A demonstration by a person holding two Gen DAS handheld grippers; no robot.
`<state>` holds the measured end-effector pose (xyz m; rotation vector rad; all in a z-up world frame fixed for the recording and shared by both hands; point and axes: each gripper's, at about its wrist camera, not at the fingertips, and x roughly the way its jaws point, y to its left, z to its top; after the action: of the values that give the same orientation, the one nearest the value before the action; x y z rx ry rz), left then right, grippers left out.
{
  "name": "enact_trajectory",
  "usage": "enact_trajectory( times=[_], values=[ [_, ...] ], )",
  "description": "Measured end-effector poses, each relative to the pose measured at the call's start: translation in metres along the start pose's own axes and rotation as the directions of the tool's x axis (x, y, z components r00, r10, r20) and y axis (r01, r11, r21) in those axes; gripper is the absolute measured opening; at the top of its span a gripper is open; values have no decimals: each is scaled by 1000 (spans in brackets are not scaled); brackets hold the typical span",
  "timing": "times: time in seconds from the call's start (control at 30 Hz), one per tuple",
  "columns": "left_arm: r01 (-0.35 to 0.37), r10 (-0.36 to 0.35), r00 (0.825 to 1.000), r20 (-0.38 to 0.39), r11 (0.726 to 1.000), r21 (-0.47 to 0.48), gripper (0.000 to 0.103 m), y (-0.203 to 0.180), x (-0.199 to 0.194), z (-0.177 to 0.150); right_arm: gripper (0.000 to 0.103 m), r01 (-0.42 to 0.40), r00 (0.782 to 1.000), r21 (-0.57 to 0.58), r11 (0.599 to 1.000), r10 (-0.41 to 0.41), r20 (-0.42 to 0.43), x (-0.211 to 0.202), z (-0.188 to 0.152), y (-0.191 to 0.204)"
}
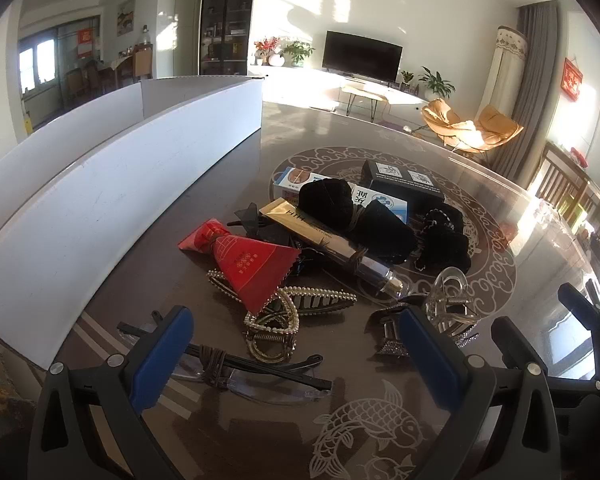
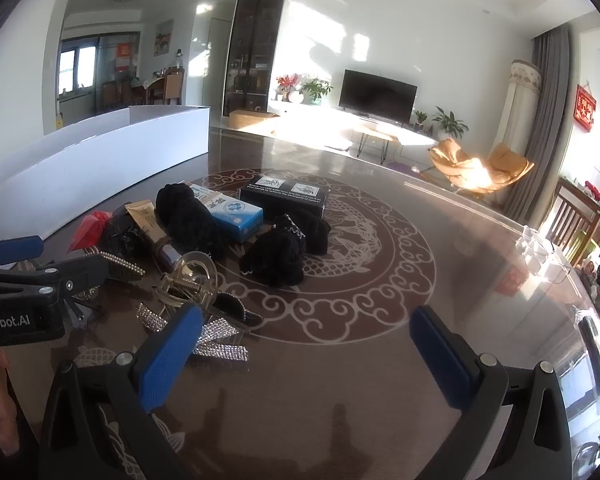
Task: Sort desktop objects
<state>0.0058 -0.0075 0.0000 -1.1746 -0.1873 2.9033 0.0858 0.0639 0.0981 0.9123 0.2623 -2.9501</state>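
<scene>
Above the clutter, both fingers (image 1: 162, 360) wide, empty

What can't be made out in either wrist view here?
- White divider box interior: both views, hidden by its walls.
- Blue-and-white box print: left view, partly covered by a black scrunchie.
- Glasses: left view, partly behind left gripper finger.

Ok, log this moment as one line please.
left gripper: open, over glasses | right gripper: open, empty | pile of hair clips, tubes, boxes unsorted on table | white divider box: nothing visible inside
</scene>
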Motion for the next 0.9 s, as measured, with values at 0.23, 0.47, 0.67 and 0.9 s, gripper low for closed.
enact_trajectory(
  times=[0.23, 0.47, 0.67, 0.9],
  values=[
    [-19, 20, 999, 36, 998, -53, 103, 26, -26, 1, 103, -117, 992, -37, 992, 115, -45, 9, 0, 7],
    [58, -61, 997, -38, 995, -81, 103, 44, -17, 1, 103, -296, 948, -130, 946, 275, -157, 35, 7, 47],
    [67, -81, 988, -130, 992, -109, 103, 47, 3, 2, 103, -277, 928, -87, 957, 244, -282, 70, 12, 53],
    [-6, -13, 989, -149, 992, -125, 103, 43, 16, 5, 103, -188, 926, 135, 973, 221, -306, 73, 0, 0]
  ],
)
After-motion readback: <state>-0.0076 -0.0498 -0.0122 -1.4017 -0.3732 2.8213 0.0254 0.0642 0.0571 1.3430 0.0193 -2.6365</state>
